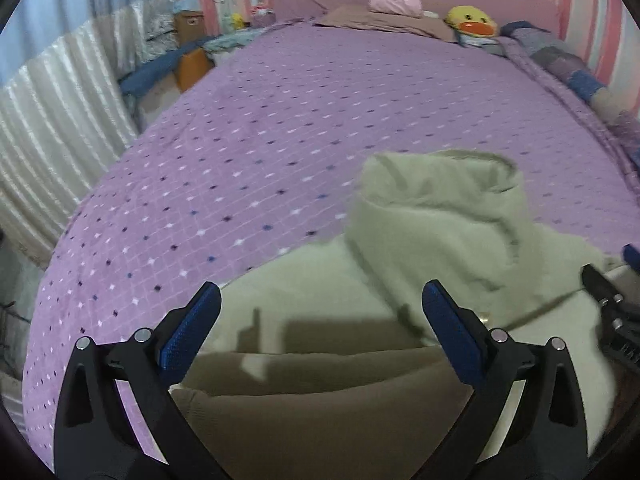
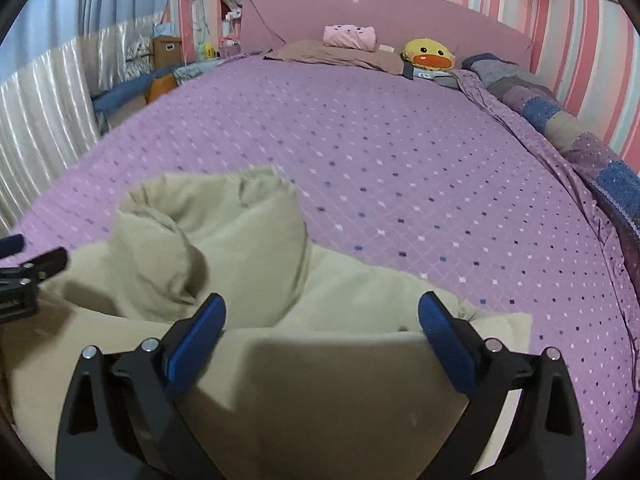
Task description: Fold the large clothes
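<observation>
A large pale beige hooded garment lies partly folded at the near edge of the purple bed; its hood stands bunched up. It also shows in the right wrist view. My left gripper is open just above the garment's folded near edge, holding nothing. My right gripper is open above the garment's near right part, holding nothing. The right gripper's tip shows at the right edge of the left wrist view; the left gripper's tip shows at the left edge of the right wrist view.
The purple dotted bedspread stretches ahead. At the pink headboard lie a pillow, a pink roll and a yellow duck plush. A rolled patchwork quilt runs along the right wall. Curtains and boxes stand left.
</observation>
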`<state>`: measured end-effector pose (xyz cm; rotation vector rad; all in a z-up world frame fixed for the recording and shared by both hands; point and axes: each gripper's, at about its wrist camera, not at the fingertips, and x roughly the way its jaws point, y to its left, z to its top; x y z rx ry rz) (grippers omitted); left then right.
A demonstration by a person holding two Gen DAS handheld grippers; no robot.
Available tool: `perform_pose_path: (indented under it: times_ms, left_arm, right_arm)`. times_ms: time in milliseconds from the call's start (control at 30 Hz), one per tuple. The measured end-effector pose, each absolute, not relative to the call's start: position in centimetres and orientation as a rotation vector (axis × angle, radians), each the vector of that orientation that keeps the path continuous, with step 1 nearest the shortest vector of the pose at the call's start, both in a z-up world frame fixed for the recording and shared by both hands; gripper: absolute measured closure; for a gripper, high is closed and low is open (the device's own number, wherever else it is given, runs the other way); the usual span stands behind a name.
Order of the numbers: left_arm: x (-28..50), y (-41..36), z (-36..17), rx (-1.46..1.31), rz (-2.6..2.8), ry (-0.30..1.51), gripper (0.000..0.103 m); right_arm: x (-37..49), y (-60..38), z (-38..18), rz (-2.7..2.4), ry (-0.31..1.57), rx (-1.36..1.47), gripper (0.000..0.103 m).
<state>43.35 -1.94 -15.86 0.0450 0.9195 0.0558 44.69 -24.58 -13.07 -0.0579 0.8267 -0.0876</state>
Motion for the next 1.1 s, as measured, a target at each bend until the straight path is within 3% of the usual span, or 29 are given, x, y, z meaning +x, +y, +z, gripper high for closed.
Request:
perform_pose_path:
  times_ms: [200,500,1100]
  left_arm:
    - [42.3,0.7,-19.2,-0.068,0.065,0.862,0.003]
    - [41.3,-1.0,-20.7,0.023,0.160,0.748,0.003]
    - [43.0,-1.4,-22.6,0.027,0.174,0.782,0.003]
  right_arm:
    - [43.8,-25.9,-15.4,-0.055,0.755,0.005,0.002]
    - [44.5,-26.5,-17.7,-0.017,0.749,0.062,0.002]
    - [46.0,-27.0,-19.3,-0.002,0.769,0.122,0.002]
